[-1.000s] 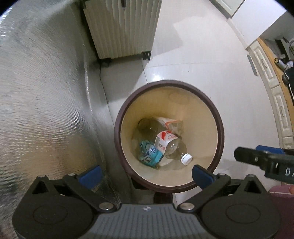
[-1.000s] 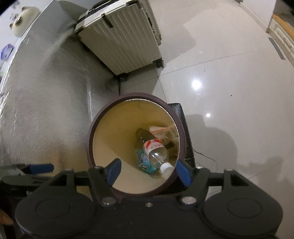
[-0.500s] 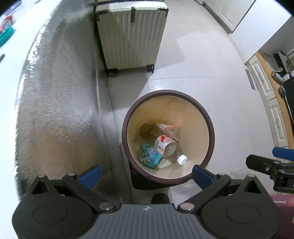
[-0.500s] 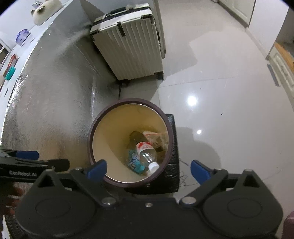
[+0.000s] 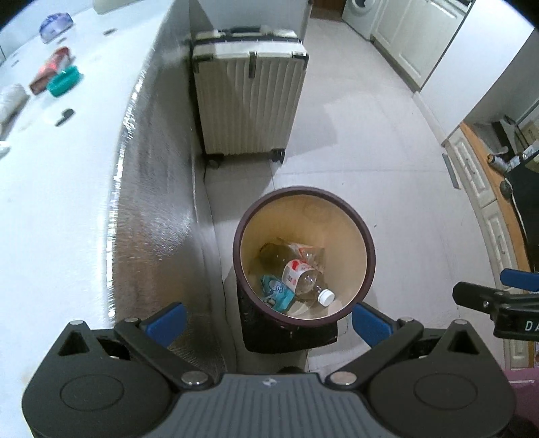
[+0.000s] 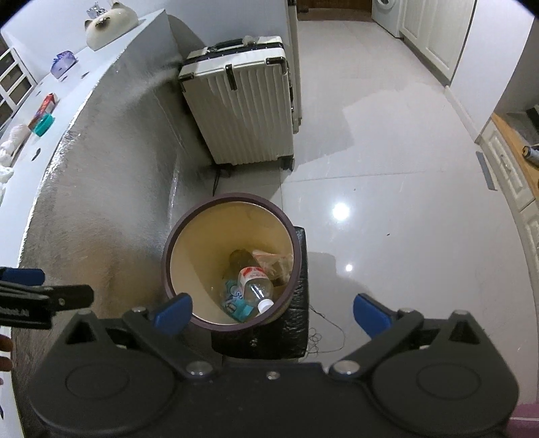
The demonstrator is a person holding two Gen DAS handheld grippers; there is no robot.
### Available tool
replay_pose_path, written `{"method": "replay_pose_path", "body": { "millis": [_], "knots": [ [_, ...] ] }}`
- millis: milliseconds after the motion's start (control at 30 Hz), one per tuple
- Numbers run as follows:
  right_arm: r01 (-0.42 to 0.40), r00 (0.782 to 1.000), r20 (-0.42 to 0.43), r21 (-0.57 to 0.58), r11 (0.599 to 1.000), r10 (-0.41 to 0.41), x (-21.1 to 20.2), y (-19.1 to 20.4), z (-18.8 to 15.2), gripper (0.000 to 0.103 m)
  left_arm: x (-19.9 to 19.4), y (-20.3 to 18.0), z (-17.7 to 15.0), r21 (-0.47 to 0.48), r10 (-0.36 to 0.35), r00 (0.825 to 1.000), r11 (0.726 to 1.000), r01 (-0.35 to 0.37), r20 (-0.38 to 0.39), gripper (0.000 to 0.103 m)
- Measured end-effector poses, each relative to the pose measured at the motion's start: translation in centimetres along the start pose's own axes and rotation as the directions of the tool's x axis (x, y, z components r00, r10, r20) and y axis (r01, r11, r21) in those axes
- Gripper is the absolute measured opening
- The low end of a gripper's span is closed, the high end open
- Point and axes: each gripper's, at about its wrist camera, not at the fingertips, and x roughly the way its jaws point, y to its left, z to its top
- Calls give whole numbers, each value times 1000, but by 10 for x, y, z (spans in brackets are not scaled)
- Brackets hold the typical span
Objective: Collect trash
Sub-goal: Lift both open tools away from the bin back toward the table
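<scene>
So there's a cream ribbed suitcase [image 5: 249,101] standing upright on its wheels on the glossy white tile floor [image 6: 387,175], right up against the end of a long white desk [image 5: 50,202] with a silvery textured side panel [image 6: 111,188]. On the desk you can spot a teal dish [image 5: 64,81] next to a red packet [image 5: 50,67], plus a cat-shaped ceramic thing [image 6: 109,25] and a purple item [image 6: 62,64] further back. White cabinets [image 5: 414,43] run along the far right, and a thin black cable [image 6: 323,332] trails across the floor.

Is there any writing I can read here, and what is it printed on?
"DA", cut off at the frame edge: white letters on the black right gripper.
Red-and-white label on the clear plastic bottle in the brown-rimmed bin: too blurred.
Teal wrapper: print unreadable.
White lettering on the left gripper: blurred.
</scene>
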Motion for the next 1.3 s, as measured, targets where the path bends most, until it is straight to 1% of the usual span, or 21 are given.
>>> {"method": "replay_pose_path", "body": {
  "millis": [100,200,267,367,567,733,900,1067,1300],
  "knots": [
    [3,1000,20,-7,1000,-3,-12,3,-4,103,-17,2,-6,-3,0,1000,1000,0,30,103],
    [25,999,47,-34,999,-23,-26,10,-8,103,-35,4,-13,-4,-11,998,1000,11,65,103],
    [21,998,63,-40,999,-19,-36,14,-11,103,-47,7,-17,-7,-17,996,1000,18,88,103],
    [20,996,89,-37,999,-16,-53,20,-15,103,-66,14,-25,-20,-32,991,999,34,127,103],
    [45,987,156,-41,998,-38,-89,43,-23,103,-103,36,-44,-33,-61,980,997,68,191,103],
    [48,977,208,-33,998,-41,-113,70,-33,103,-132,67,-62,-45,-56,969,997,69,240,103],
    [46,964,262,-19,999,-39,-130,105,-47,103,-163,107,-79,-67,-45,951,995,69,306,103],
    [43,956,293,-23,999,-34,-143,148,-60,103,-188,148,-95,-77,-28,939,995,58,343,103],
    [27,937,350,-53,998,-7,-154,213,-70,103,-218,207,-111,-98,2,913,994,41,408,103]
  ]
}}
